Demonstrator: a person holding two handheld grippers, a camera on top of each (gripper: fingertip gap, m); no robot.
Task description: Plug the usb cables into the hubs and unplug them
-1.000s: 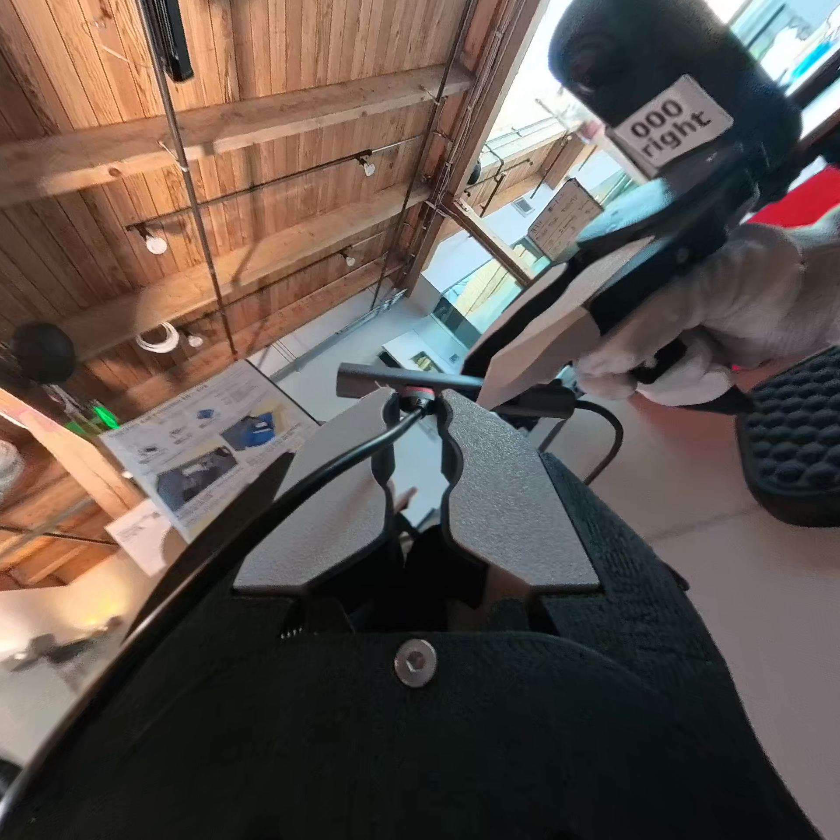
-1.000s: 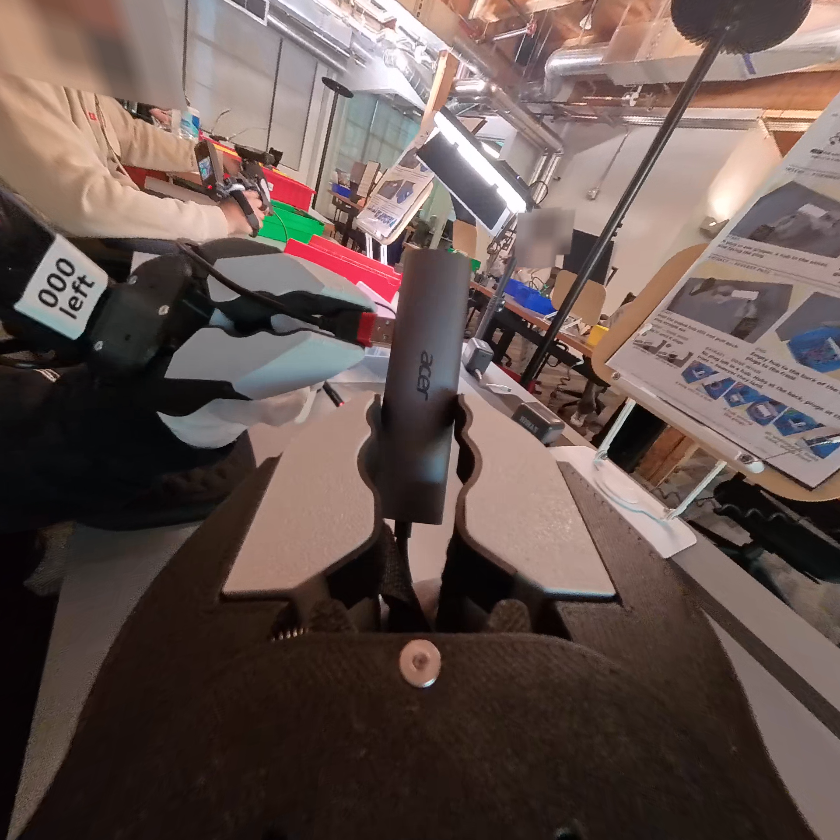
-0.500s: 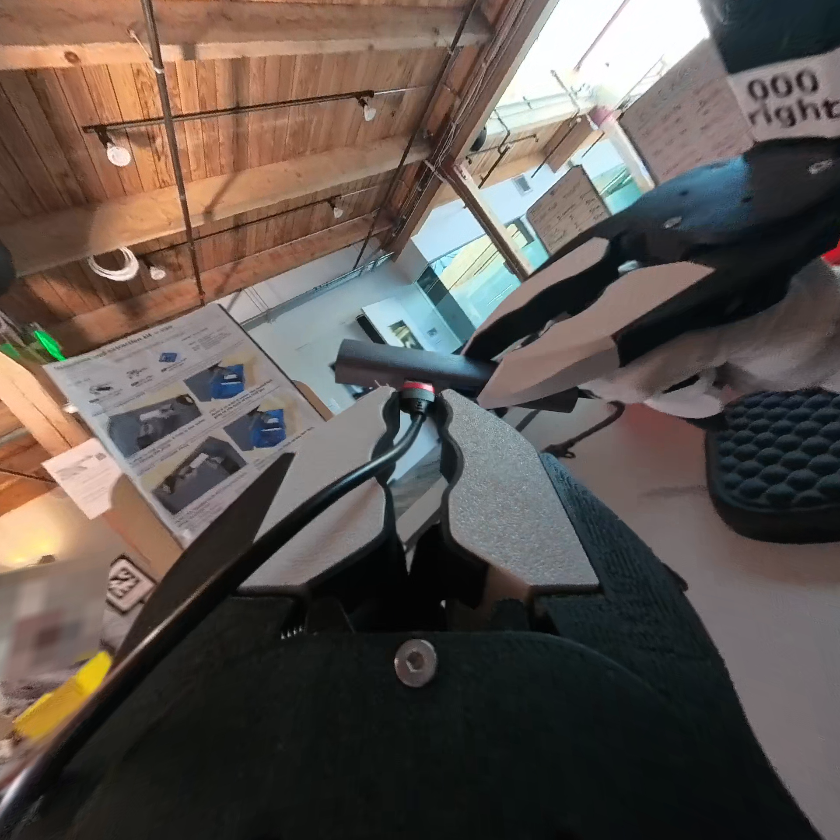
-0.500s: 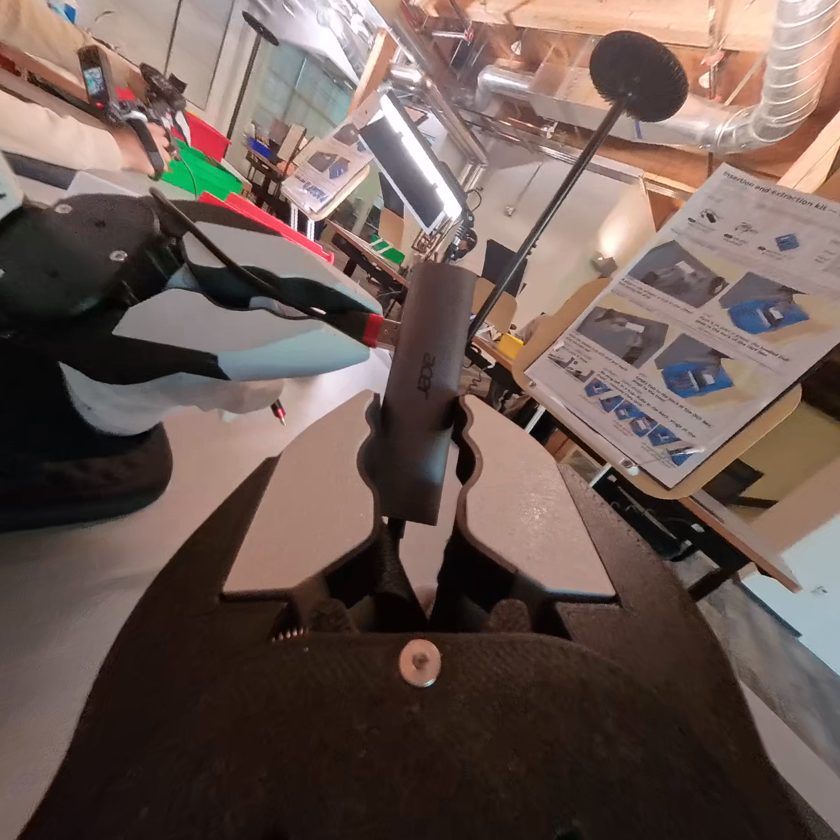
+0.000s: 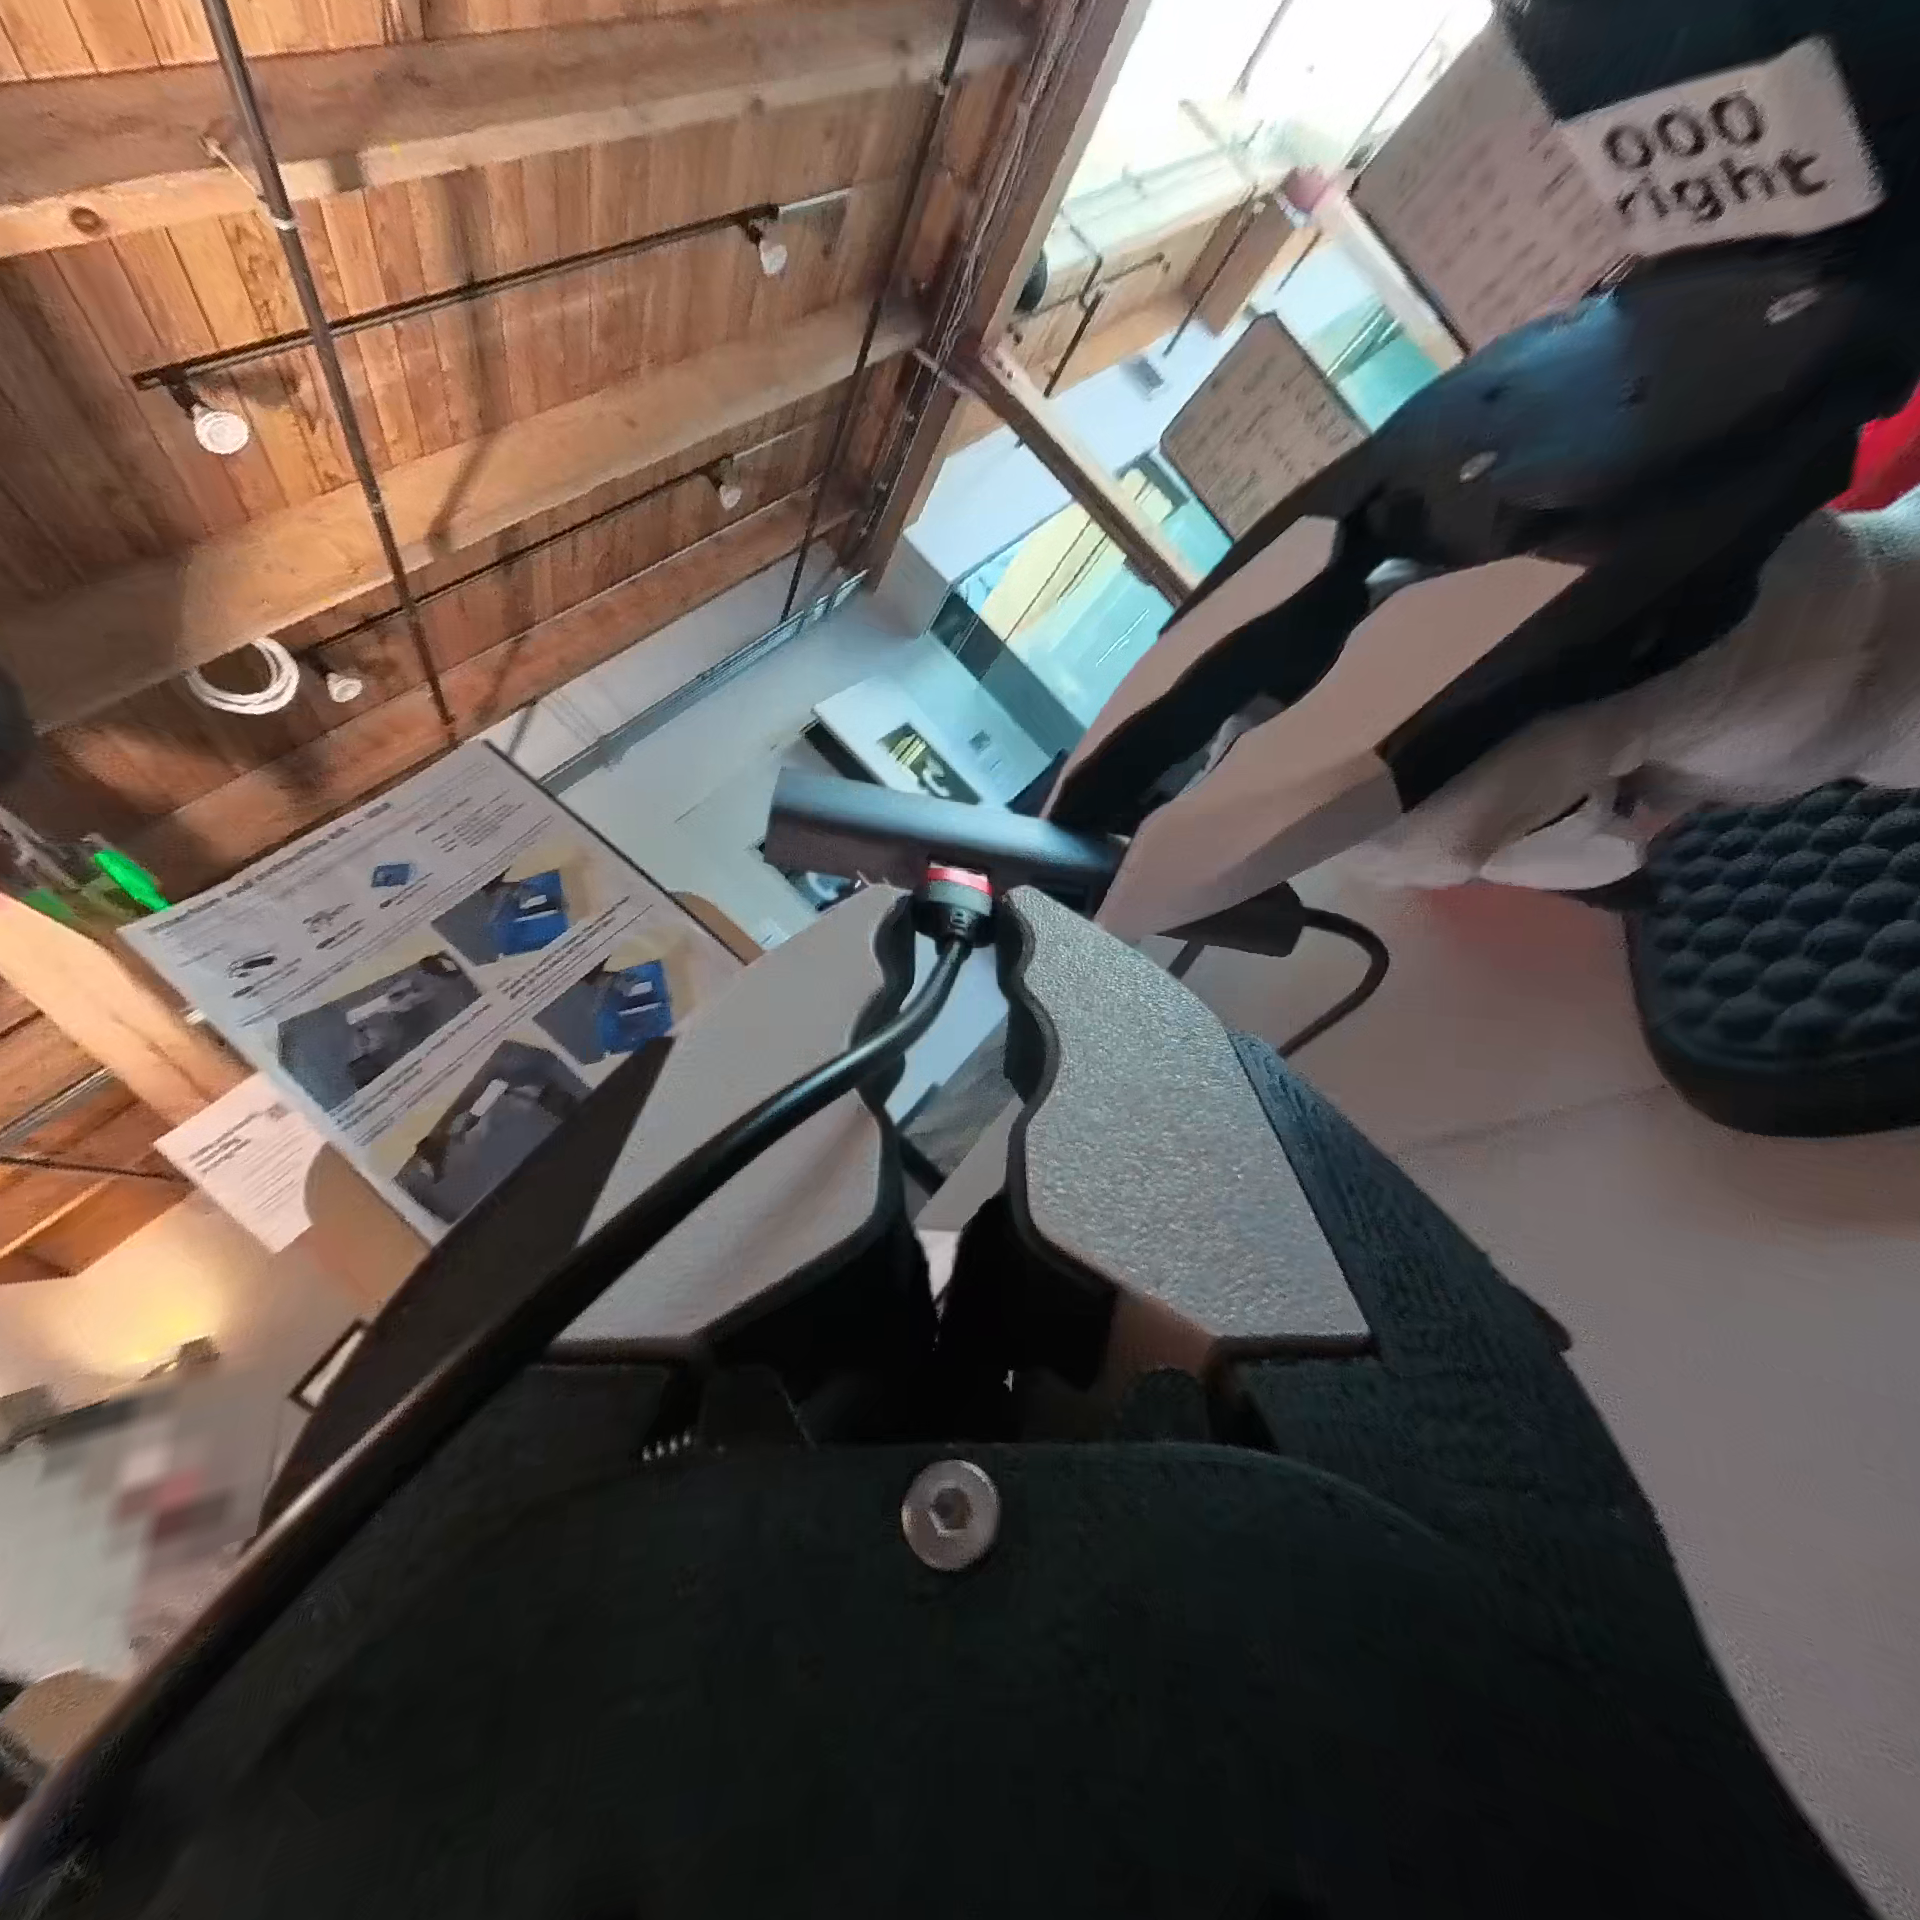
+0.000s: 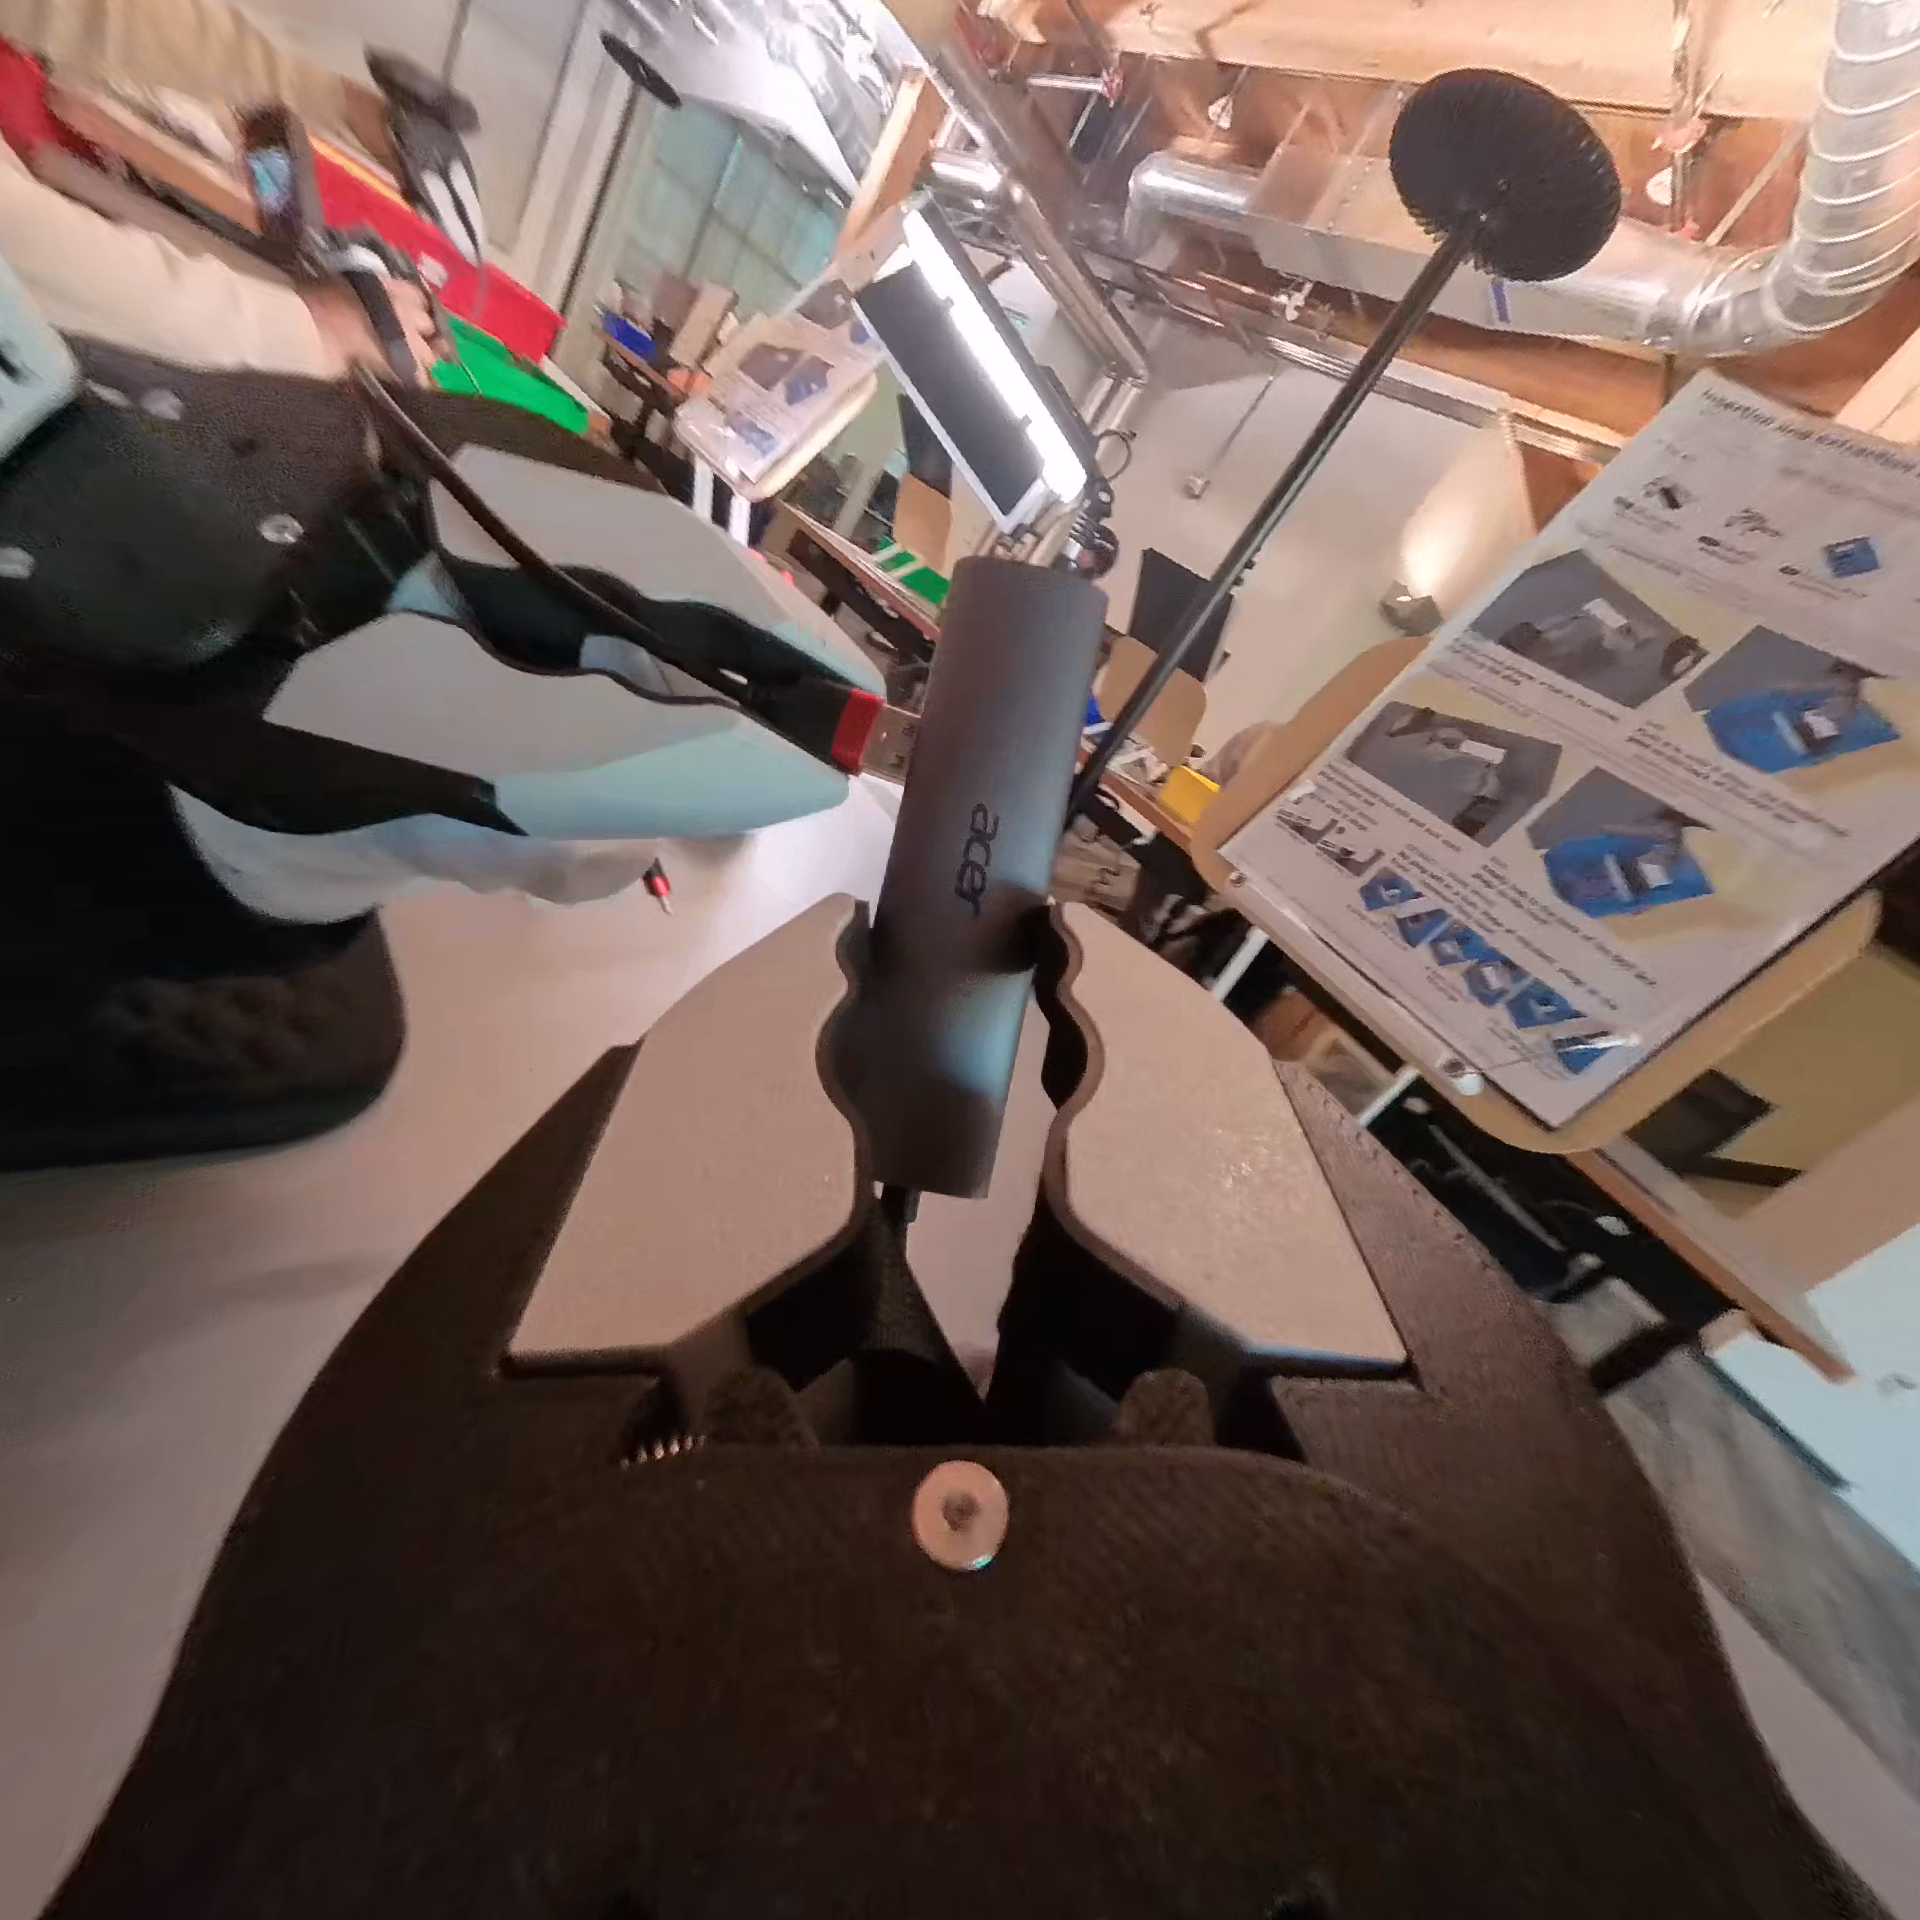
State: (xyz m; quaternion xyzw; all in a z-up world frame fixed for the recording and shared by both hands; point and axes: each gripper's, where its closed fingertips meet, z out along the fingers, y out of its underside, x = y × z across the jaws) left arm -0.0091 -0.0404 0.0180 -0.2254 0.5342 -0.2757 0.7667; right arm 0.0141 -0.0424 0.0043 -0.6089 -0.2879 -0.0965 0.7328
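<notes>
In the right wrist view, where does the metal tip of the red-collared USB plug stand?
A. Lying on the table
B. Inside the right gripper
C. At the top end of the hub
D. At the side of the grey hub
D: the USB plug, held by the left gripper, meets the side of the grey hub, which the right gripper clamps.

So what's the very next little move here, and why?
Probably push the left gripper straight toward the hub a little further. The red-collared USB plug meets the hub's side, but bare metal shows outside the port, so it looks only partly seated. The right gripper holds the hub steady.
</notes>
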